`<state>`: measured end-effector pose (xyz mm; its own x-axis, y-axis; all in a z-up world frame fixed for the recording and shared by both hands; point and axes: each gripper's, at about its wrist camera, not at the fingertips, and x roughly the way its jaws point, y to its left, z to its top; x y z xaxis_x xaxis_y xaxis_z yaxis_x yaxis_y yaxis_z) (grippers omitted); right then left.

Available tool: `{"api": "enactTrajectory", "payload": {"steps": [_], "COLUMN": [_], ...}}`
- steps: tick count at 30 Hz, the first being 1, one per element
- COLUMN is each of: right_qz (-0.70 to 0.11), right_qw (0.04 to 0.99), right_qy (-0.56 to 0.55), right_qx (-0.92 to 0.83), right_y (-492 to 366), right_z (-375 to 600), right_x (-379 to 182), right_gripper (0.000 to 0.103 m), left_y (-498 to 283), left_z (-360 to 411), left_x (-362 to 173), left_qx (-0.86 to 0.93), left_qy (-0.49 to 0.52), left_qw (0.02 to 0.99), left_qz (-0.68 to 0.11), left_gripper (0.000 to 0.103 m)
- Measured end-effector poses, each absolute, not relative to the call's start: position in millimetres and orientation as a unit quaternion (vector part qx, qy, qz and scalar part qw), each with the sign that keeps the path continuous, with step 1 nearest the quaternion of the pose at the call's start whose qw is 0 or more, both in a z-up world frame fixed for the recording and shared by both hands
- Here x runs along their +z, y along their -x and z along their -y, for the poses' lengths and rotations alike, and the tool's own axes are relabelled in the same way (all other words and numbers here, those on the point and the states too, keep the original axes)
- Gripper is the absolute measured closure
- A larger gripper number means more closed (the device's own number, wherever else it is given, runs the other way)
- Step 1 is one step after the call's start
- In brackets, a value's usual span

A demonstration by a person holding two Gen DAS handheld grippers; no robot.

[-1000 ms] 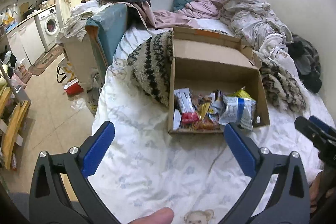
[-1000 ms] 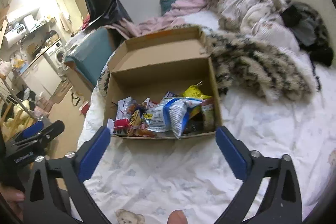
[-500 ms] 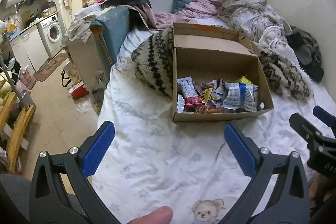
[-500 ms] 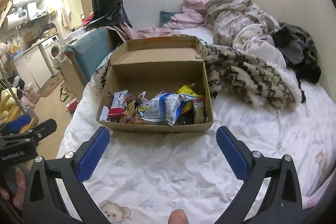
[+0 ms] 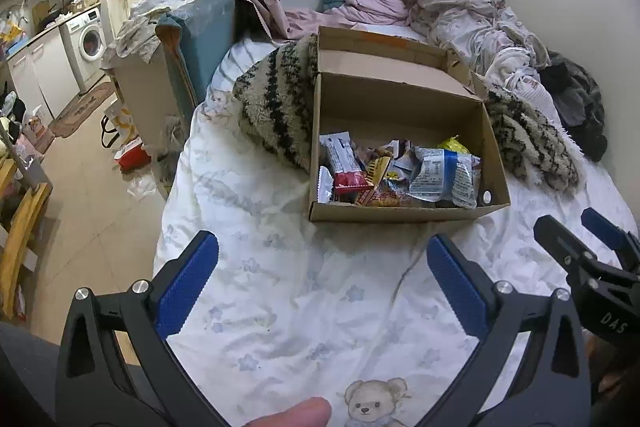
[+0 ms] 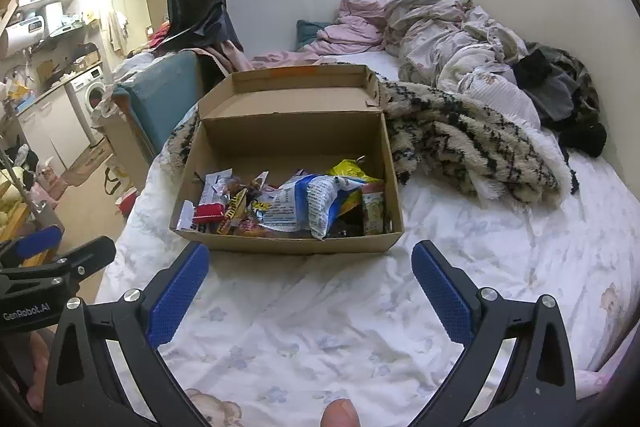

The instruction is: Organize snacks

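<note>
the left hand-held gripper (image 5: pixel 322 275) and right hand-held gripper (image 6: pixel 310 281) are hanging wide open and empty before the box (image 6: pixel 280 247), probably lining up on the snacks (image 6: pixel 292 205) piled inside.

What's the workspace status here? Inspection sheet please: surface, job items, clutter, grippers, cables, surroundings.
Surface: bed sheet, white with a flower and bear print, wrinkled.
Job's things: open cardboard box on the sheet, lid flap folded back; mixed snack packets piled loosely along its near side, far half of the floor bare.
Clutter: striped fuzzy blanket against the box's far and side walls; crumpled bedding by the wall.
Grippers: left gripper open, empty, short of the box; right gripper open, empty, close to the box front.
Cables: nothing seen.
Surroundings: washing machine and cabinets left of the bed.
</note>
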<state>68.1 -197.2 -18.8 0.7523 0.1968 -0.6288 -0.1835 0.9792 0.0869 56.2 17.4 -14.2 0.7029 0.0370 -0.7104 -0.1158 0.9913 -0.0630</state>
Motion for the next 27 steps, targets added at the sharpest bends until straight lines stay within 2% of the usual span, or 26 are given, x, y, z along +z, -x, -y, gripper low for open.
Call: {"api": "enactTrajectory", "payload": {"steps": [27], "right_qz": [-0.344], "right_qw": [0.933], "right_qy": [-0.024], "right_qx": [0.102], "right_y": [-67.9], "right_z": [199.1], "right_x": [-20.0], "right_gripper": [0.0], "left_y": [-55.4], "left_z": [-16.1], "left_x": [-14.4], "left_qx": [0.039], "left_qy": [0.048], "left_qw": [0.922], "left_qz": [-0.383], "left_gripper": [0.0]}}
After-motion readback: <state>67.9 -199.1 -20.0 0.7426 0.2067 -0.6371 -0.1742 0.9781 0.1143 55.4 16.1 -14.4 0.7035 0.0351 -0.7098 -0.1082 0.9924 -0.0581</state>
